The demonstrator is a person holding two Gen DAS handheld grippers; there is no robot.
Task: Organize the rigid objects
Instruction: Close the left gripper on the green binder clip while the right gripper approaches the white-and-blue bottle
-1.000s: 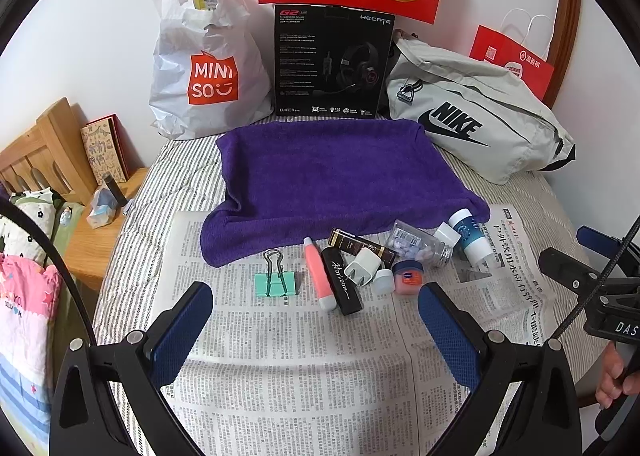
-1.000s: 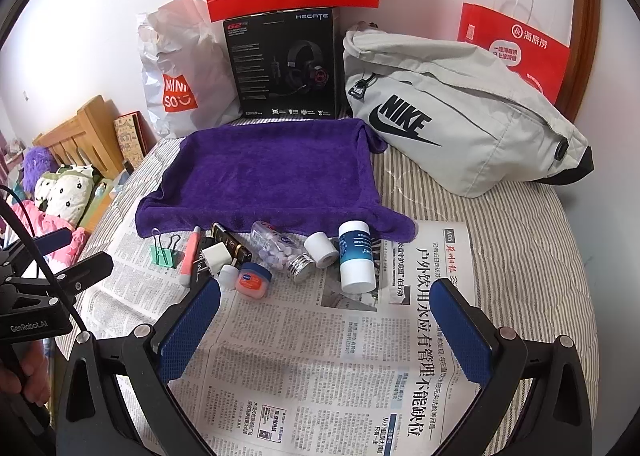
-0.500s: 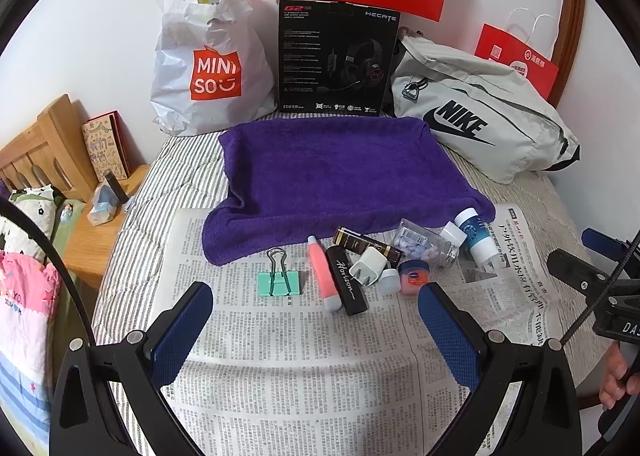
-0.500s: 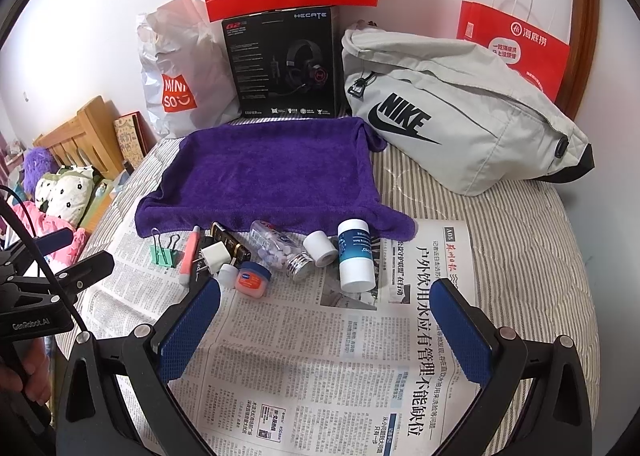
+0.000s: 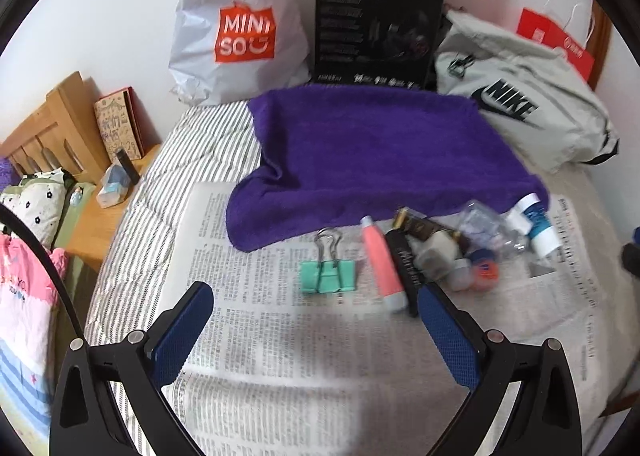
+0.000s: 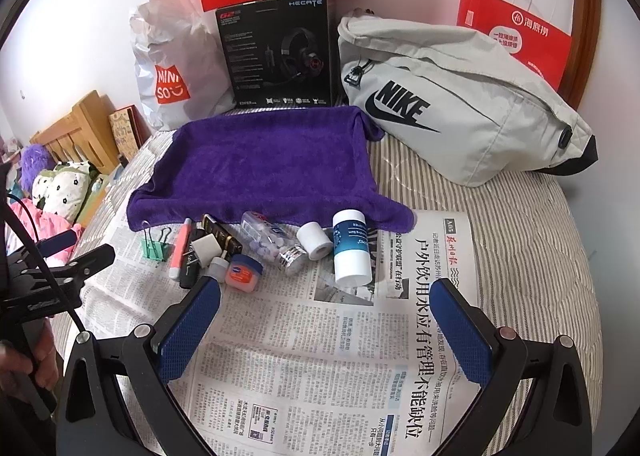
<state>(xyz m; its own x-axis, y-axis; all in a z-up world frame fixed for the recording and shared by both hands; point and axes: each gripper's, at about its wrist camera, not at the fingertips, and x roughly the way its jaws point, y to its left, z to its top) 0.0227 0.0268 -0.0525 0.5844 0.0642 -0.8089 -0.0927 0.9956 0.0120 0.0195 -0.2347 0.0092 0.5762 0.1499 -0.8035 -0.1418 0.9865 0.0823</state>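
A row of small items lies on newspaper [image 6: 320,356] in front of a purple towel [image 6: 264,164]: a green binder clip [image 5: 328,274], a pink tube [image 5: 382,264], a black tube [image 5: 408,274], a white plug [image 6: 206,248], a Vaseline jar [image 6: 242,272], a clear pill bottle [image 6: 276,242], a white cap [image 6: 314,240] and a blue-and-white bottle [image 6: 351,252]. My left gripper [image 5: 316,330] is open and empty, just in front of the binder clip. My right gripper [image 6: 324,328] is open and empty, in front of the blue-and-white bottle.
A Miniso bag [image 5: 240,28], a black headset box [image 6: 276,52], a grey Nike bag [image 6: 452,108] and red paper bags [image 6: 516,36] stand along the back wall. A wooden bedside shelf [image 5: 92,176] is at the left. The left gripper shows in the right wrist view [image 6: 60,268].
My left gripper has moved forward and down toward the binder clip, which is now larger and nearer. The right gripper has hardly moved.
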